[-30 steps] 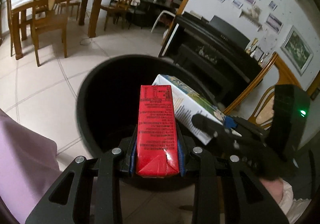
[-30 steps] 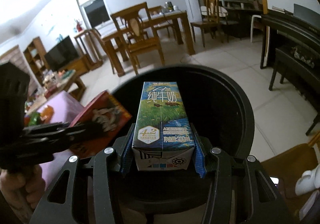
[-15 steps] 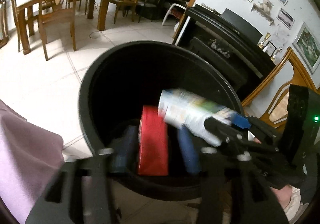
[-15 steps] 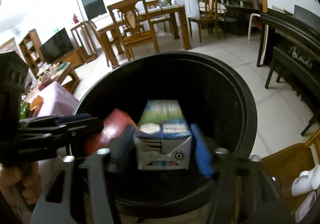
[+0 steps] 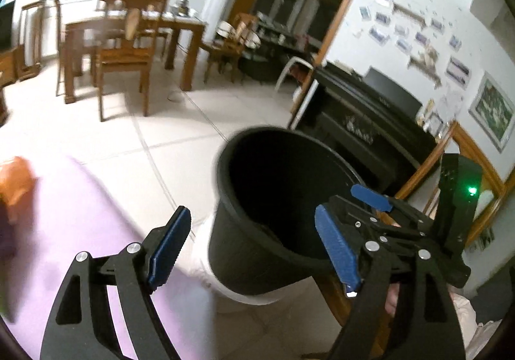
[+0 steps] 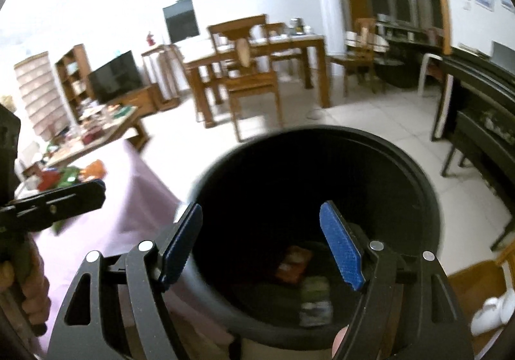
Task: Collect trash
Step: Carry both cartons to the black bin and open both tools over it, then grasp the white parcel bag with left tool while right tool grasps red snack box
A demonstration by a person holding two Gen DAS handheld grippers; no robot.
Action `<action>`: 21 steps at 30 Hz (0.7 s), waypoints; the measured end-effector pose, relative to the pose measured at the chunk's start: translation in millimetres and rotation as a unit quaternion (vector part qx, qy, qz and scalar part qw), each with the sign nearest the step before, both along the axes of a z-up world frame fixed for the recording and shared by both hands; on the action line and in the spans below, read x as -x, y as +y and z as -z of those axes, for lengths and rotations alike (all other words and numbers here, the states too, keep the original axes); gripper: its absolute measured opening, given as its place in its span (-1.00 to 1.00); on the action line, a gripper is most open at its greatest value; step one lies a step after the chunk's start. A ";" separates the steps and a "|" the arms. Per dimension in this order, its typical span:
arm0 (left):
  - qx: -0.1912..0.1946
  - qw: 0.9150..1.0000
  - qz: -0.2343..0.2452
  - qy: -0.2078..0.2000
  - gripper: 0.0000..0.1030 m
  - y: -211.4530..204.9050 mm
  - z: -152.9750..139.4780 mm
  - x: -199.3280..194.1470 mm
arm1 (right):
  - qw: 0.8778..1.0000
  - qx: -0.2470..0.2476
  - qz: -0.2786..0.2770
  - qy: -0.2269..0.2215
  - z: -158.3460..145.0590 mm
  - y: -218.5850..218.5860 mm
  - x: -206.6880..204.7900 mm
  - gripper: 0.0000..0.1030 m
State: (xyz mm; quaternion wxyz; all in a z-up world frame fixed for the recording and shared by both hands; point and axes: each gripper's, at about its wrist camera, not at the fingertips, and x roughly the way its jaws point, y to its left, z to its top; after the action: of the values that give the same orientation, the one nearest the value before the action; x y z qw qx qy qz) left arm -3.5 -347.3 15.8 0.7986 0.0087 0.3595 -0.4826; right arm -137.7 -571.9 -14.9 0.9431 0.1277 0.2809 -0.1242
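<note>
Right wrist view shows the right gripper (image 6: 260, 250) now spread wide and empty like the left gripper (image 5: 252, 250), both cartons (image 6: 304, 279) having just dropped to the bottom of the black bin (image 6: 428, 195), so these two pieces look collected, with more clutter on the far table (image 6: 96, 131).

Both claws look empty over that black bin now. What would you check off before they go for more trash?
1. Left gripper empty, jaws apart: ok.
2. Right gripper empty, jaws apart: ok.
3. Cartons inside the black bin: ok; a red carton and a green-and-white carton lie at the bottom, blurred.
4. Nothing caught on the bin rim: ok in both views.
5. More trash to fetch: cannot tell; colourful items on the purple-covered surface are too blurred to identify.
6. The two grippers apart from each other: ok.
</note>
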 end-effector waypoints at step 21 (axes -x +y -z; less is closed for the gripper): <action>-0.067 0.947 -0.312 -0.036 0.54 314.8 -12.3 -97.4 | 0.950 -0.044 -0.309 -0.024 -57.1 247.9 -166.1 0.65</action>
State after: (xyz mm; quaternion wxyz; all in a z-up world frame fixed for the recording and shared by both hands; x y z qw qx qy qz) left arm 93.8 -32.4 28.1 0.9192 -0.0329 0.3467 -0.1839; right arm 28.4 -324.0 42.2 0.9351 0.0788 0.2892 0.1891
